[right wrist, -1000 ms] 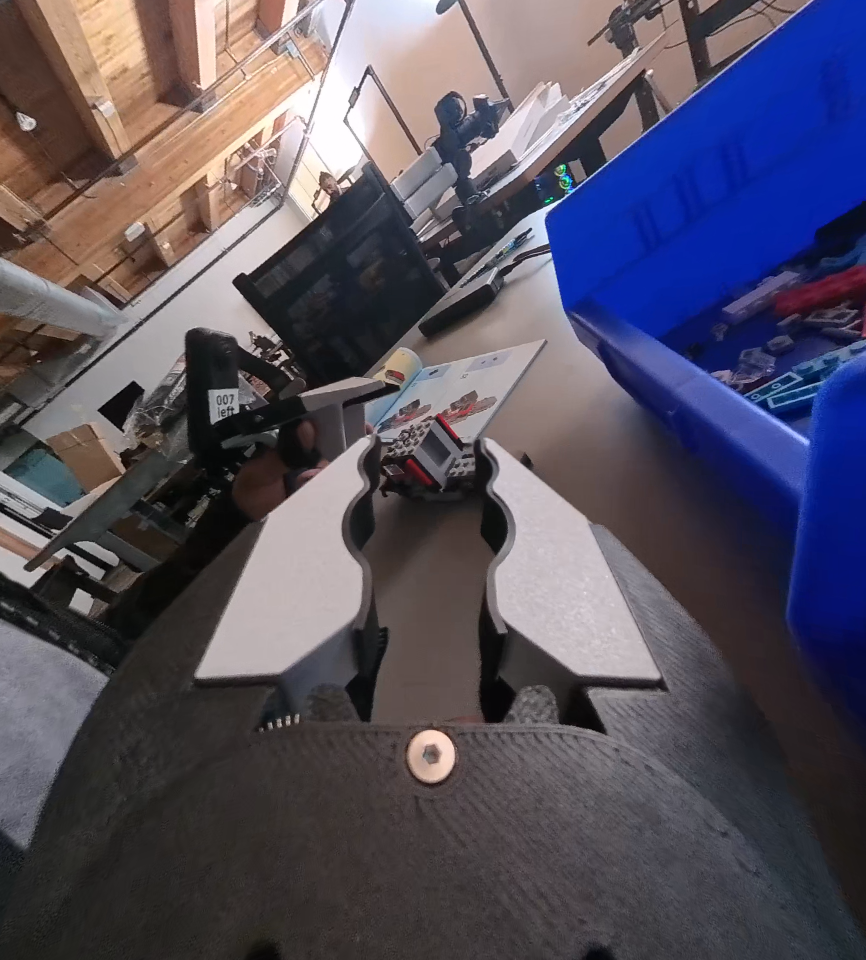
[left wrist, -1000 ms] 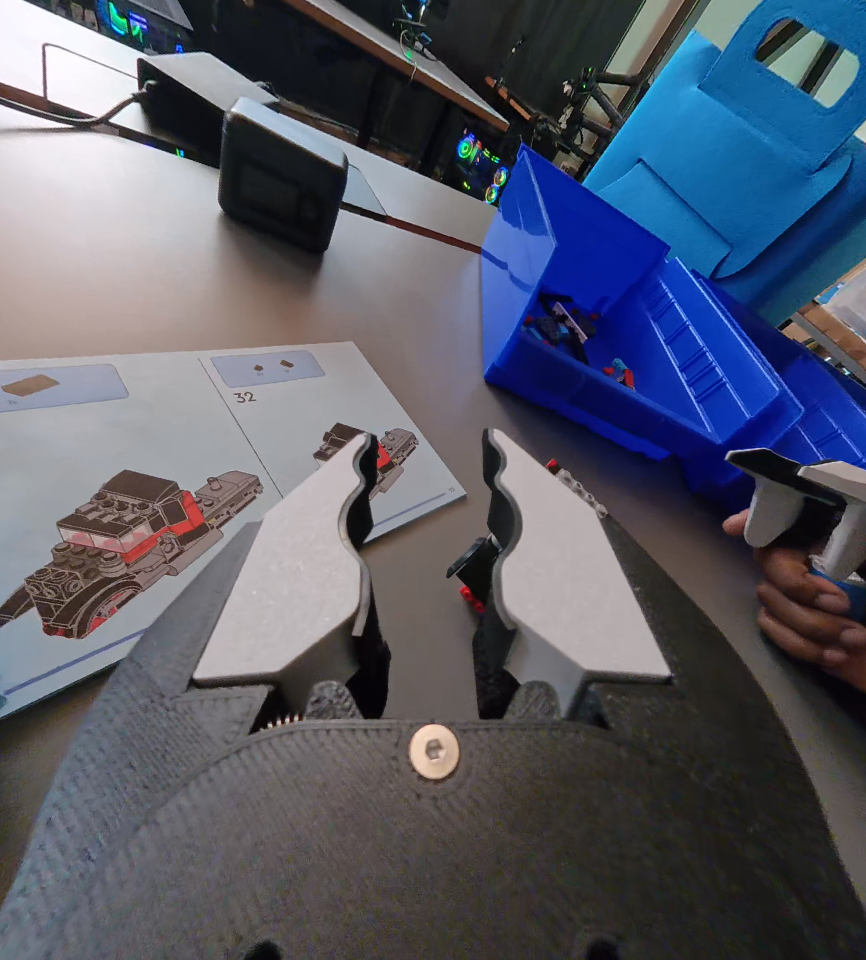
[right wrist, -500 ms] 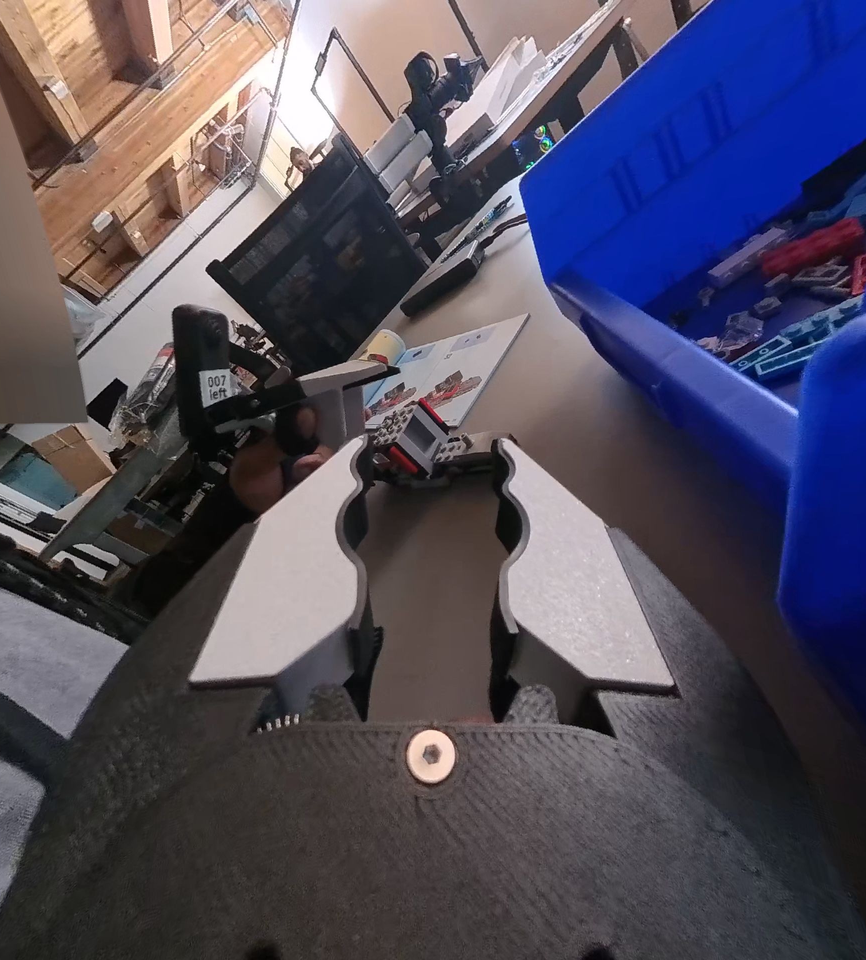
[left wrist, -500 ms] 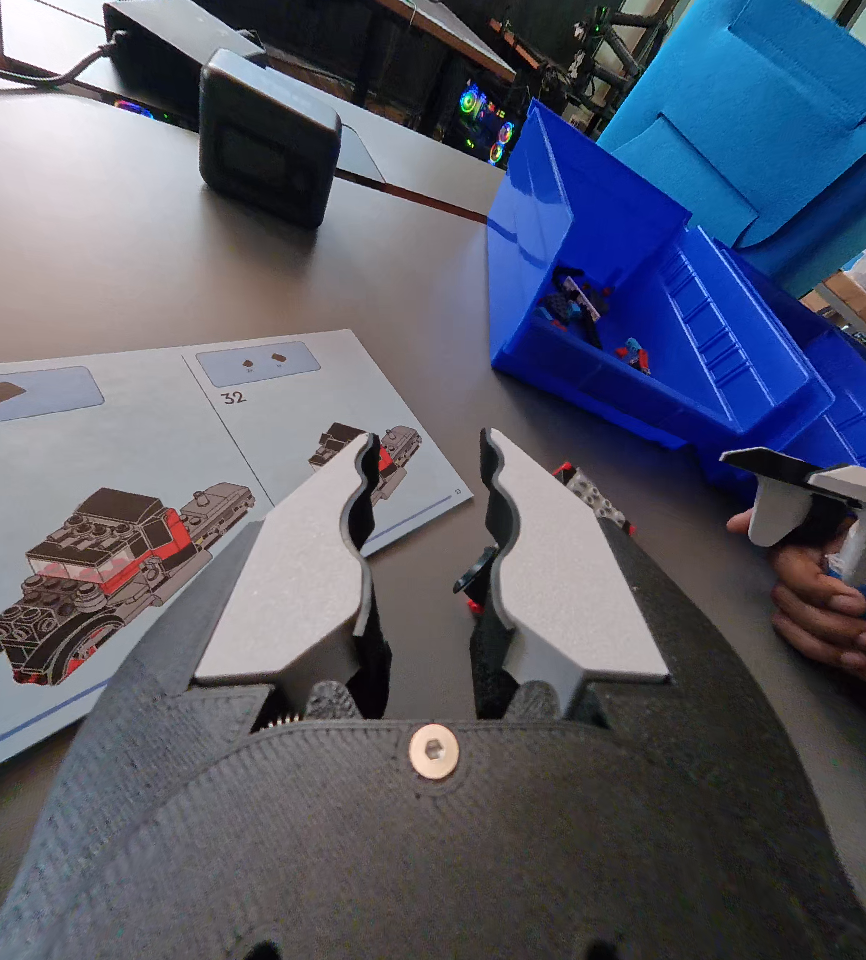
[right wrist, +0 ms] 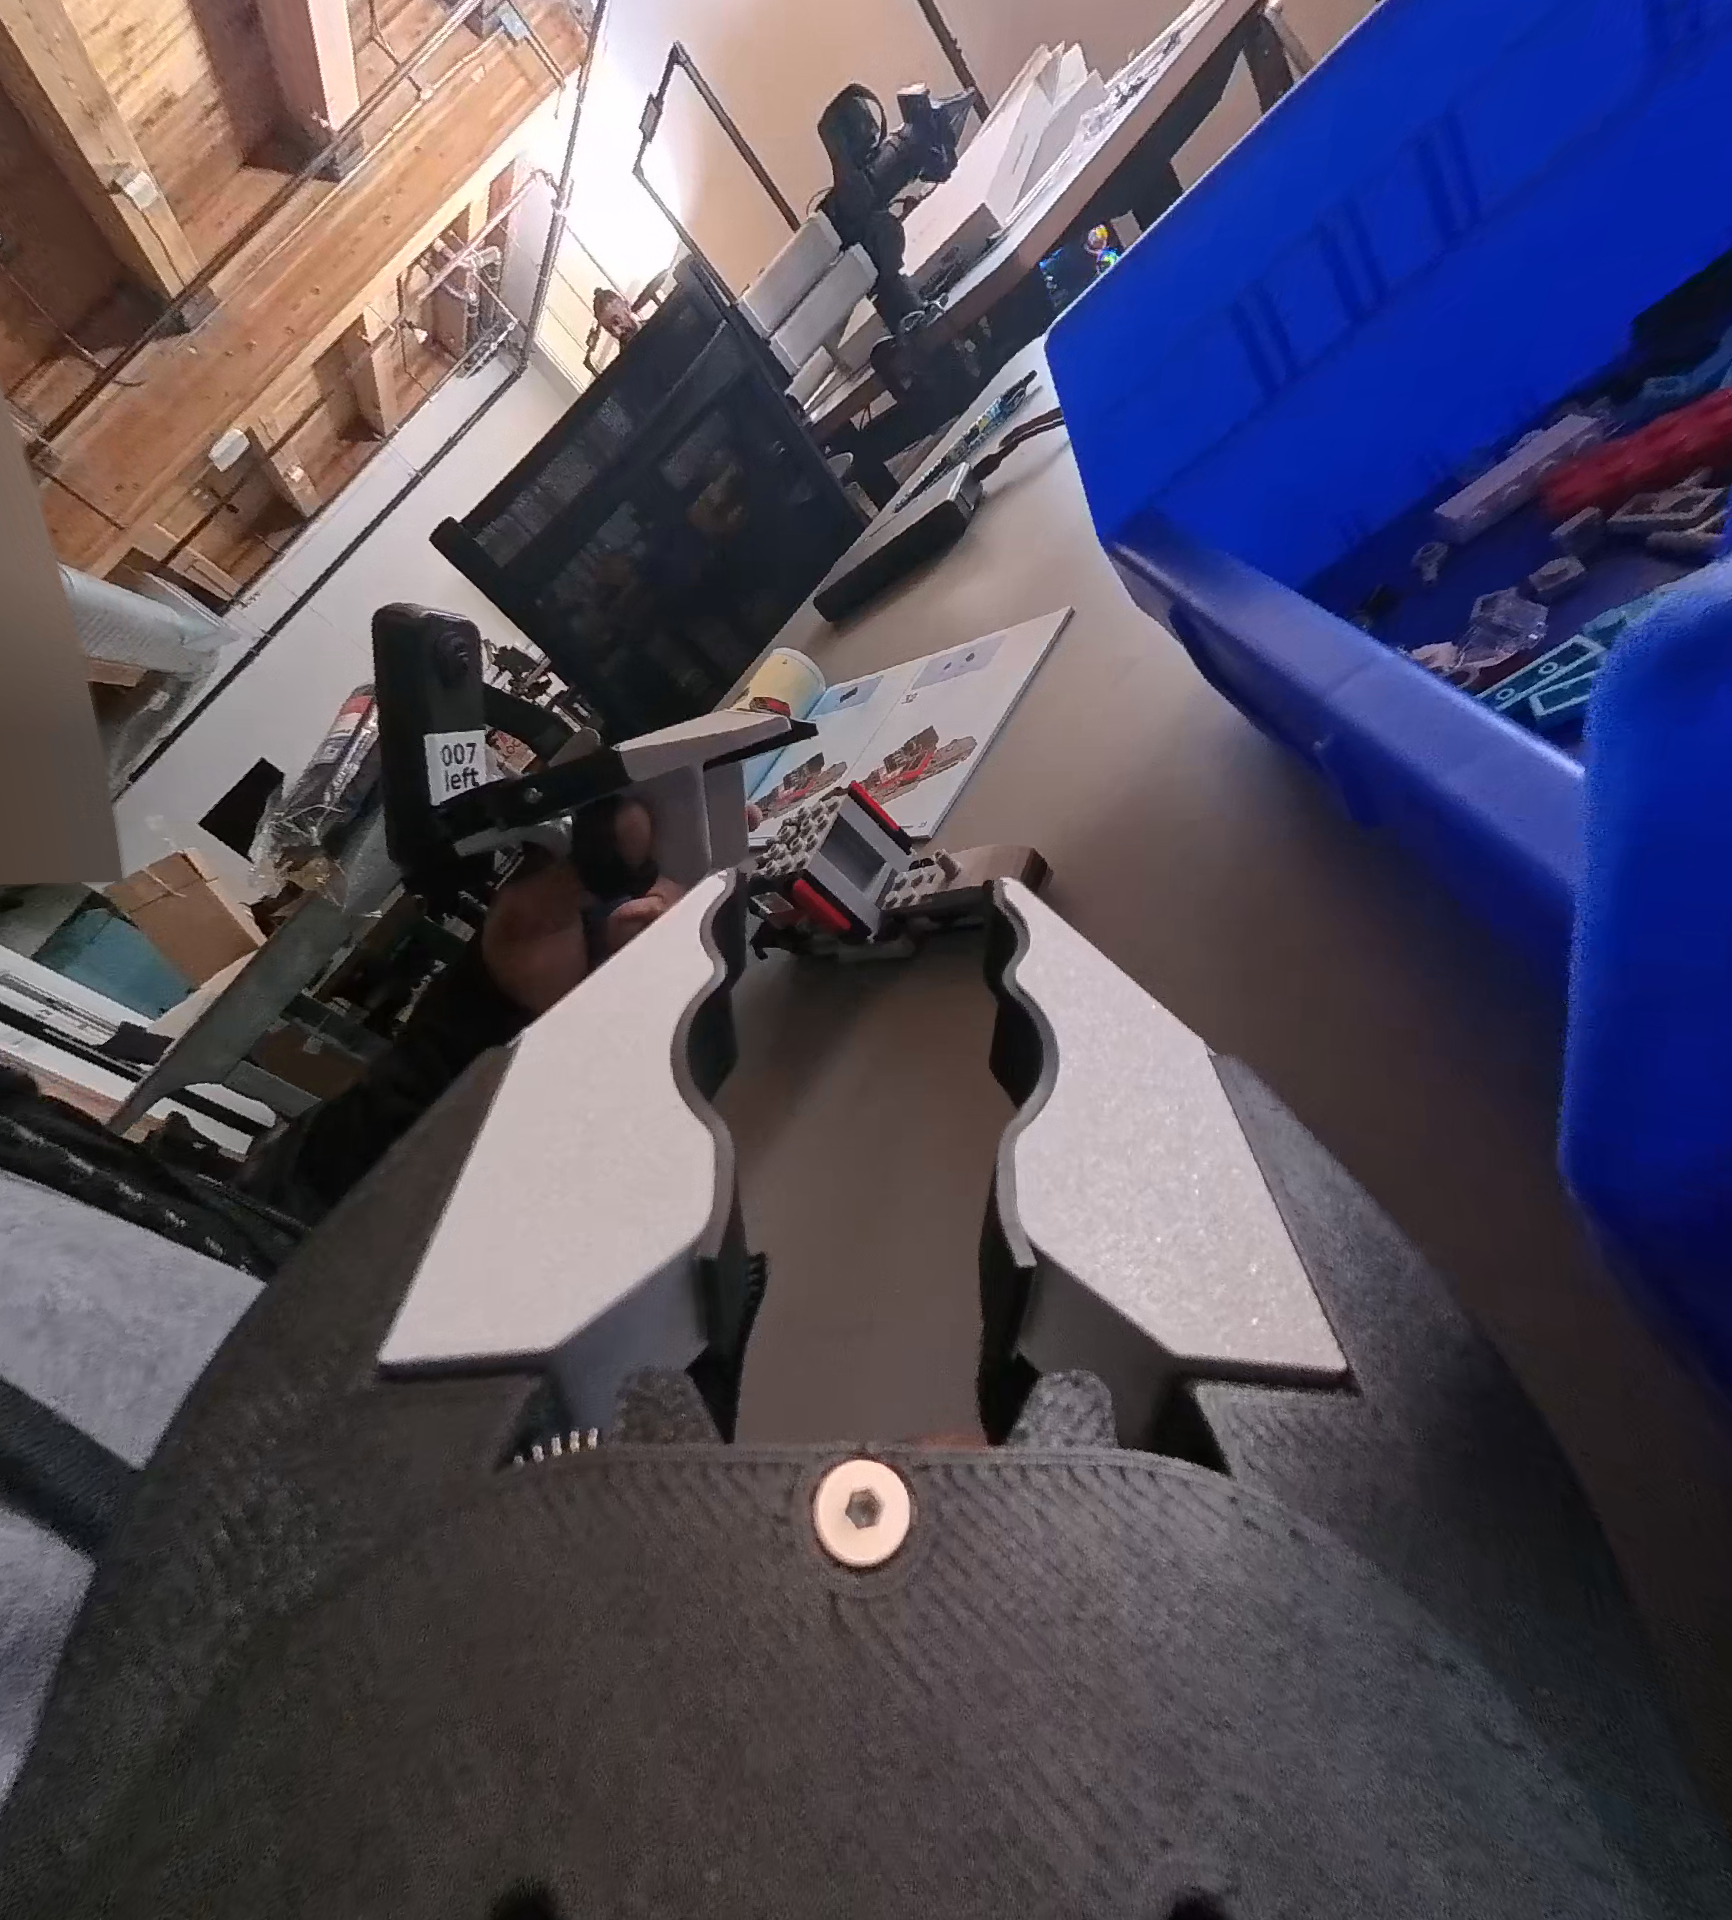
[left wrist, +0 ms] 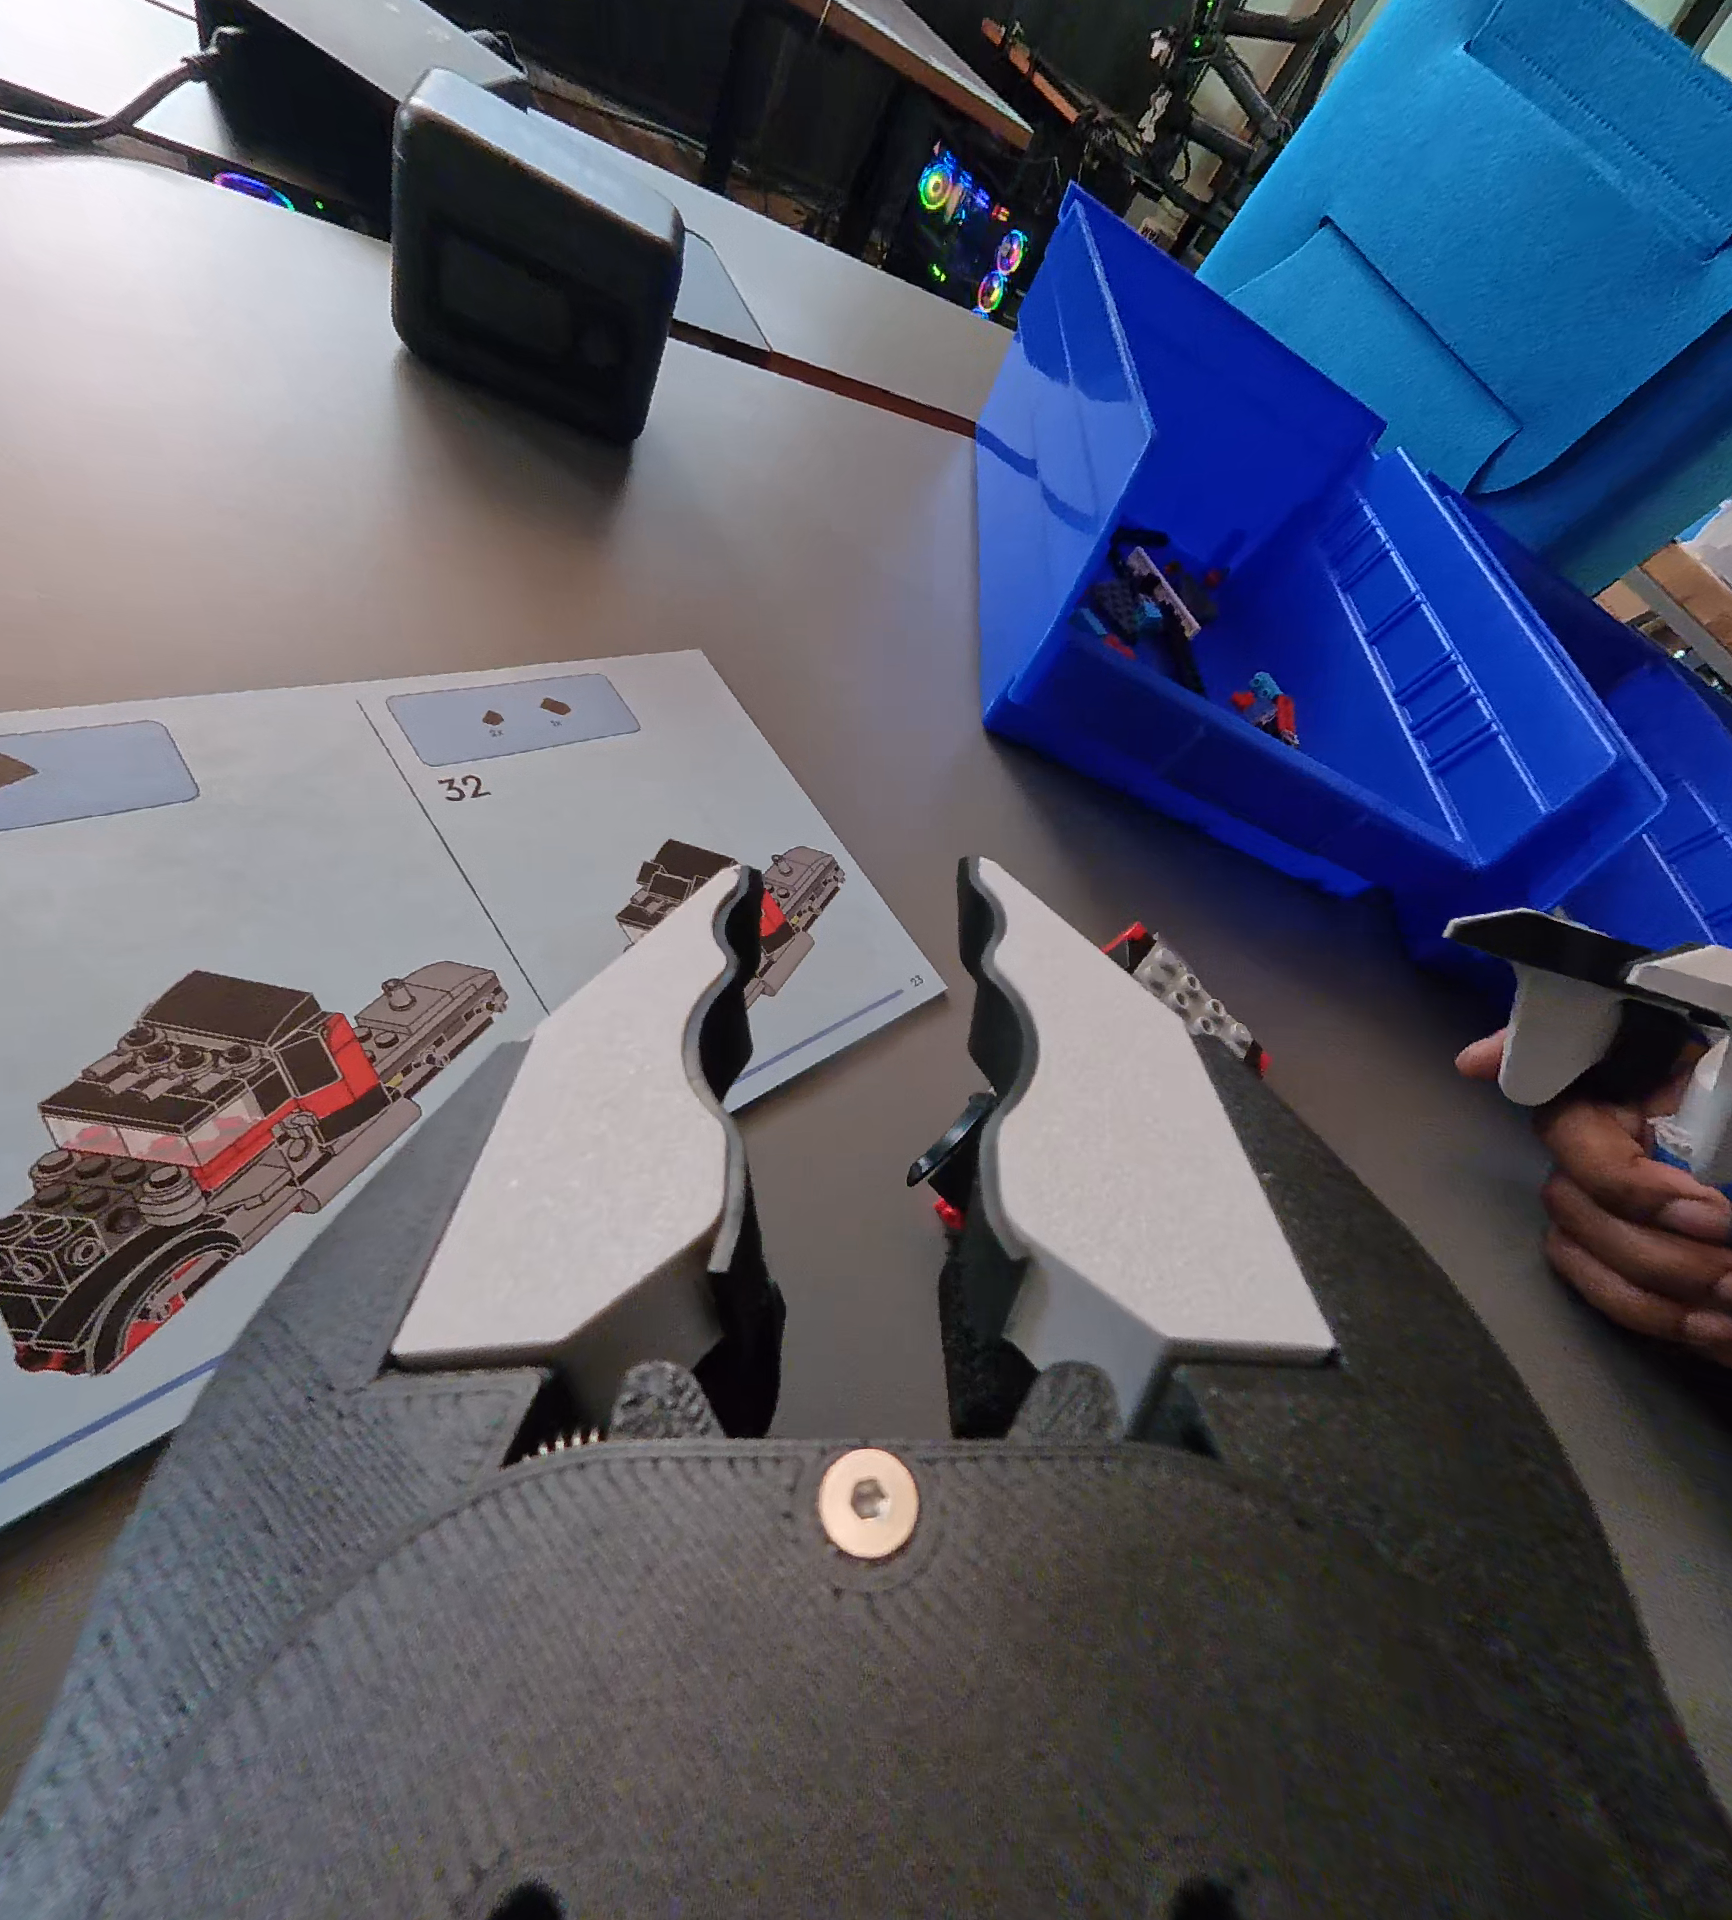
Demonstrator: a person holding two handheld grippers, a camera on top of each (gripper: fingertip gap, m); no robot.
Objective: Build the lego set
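One lego model (right wrist: 846, 883) beside one instruction booklet (left wrist: 342, 935); two blue bins (left wrist: 1257, 644) beyond. Left gripper (left wrist: 857, 883) and right gripper (right wrist: 862, 894) both spread apart, holding nothing.

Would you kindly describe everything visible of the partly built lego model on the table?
The lego model is a small, unfinished vehicle of grey, black and red plastic bricks with exposed studs and a light grey panel. It rests on the dark table, tilted, beside the instruction booklet, just beyond the open right gripper, untouched. The left wrist view shows only its edge.
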